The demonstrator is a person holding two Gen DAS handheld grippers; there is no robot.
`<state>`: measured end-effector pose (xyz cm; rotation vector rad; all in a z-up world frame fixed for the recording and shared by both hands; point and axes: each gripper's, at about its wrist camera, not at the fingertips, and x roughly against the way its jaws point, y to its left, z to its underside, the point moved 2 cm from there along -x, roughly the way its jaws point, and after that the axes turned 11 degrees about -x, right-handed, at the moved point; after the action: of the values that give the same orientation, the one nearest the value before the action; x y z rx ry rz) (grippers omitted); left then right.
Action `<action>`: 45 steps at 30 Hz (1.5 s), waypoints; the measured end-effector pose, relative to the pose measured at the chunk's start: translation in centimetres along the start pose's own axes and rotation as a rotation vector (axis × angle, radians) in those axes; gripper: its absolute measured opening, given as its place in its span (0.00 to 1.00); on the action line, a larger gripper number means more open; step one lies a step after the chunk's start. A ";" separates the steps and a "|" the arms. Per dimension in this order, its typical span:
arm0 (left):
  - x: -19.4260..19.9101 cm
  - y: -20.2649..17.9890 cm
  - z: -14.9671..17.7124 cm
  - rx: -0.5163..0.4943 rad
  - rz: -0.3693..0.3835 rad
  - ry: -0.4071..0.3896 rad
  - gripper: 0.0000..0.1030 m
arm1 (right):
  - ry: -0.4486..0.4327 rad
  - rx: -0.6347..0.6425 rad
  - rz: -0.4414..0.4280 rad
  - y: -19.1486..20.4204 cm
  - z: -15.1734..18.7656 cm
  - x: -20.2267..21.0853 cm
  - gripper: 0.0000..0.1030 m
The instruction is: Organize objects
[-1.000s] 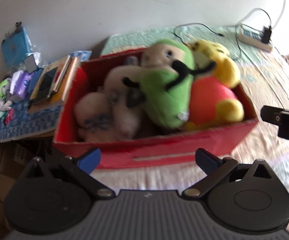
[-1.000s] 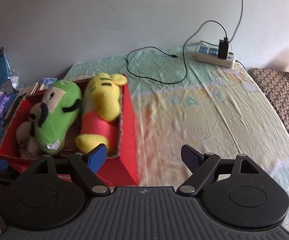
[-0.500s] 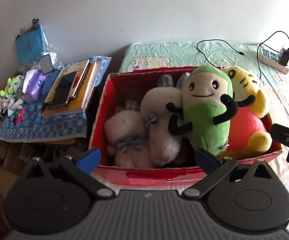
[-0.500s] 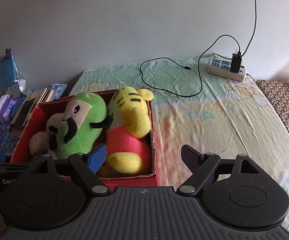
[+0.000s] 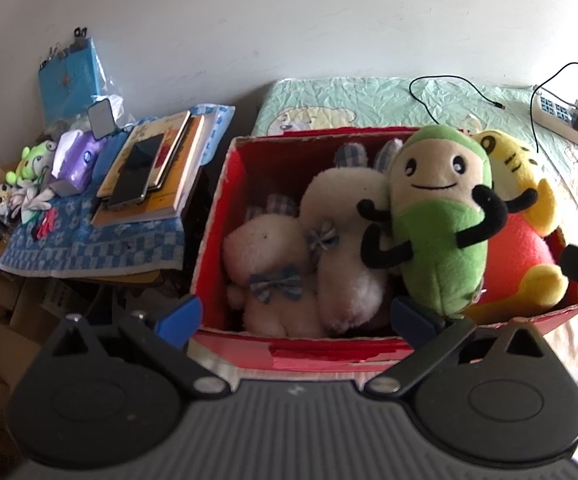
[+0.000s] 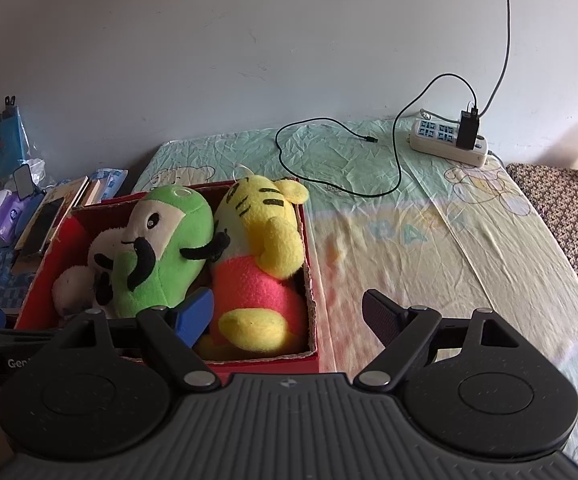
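Red cardboard makes up the box [image 5: 249,160], which sits on the pale printed bedsheet [image 6: 429,240] and already holds all the soft toys. Largest in it is the green plush [image 5: 437,232] at about two o'clock from the box's middle in the left wrist view, leaning on the yellow tiger [image 6: 265,240] at three o'clock. Two white bunnies [image 5: 289,248] fill the nine o'clock side.

Both tools hover empty near the front wall: the left gripper [image 5: 295,316] is released, fingers spread wide, and so is the right gripper [image 6: 289,312].

My judgement: packing looks finished, so the step in hand is likely squaring or shifting the box. That calls for gripping opposite walls evenly, without tipping the toys.
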<state>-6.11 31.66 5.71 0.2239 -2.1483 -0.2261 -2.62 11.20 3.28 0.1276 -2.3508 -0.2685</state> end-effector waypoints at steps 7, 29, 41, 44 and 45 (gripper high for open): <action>-0.4 0.7 0.1 0.017 0.005 0.015 0.98 | 0.001 0.026 -0.009 0.9 -0.1 -0.3 0.81; -0.8 0.8 1.0 0.002 -0.017 0.054 0.99 | 0.022 0.009 -0.015 1.2 0.6 -0.5 0.81; -0.7 0.9 1.0 0.000 -0.037 0.041 0.99 | 0.019 0.017 -0.016 1.1 0.7 -0.4 0.81; -0.7 0.9 1.1 -0.002 -0.040 0.042 0.99 | 0.017 0.021 -0.011 1.2 0.8 -0.3 0.81; -0.7 0.9 1.1 -0.003 -0.041 0.041 0.99 | 0.017 0.021 -0.010 1.2 0.8 -0.3 0.81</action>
<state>-6.74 32.76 4.80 0.2686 -2.1042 -0.2462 -2.94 12.51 2.78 0.1513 -2.3372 -0.2469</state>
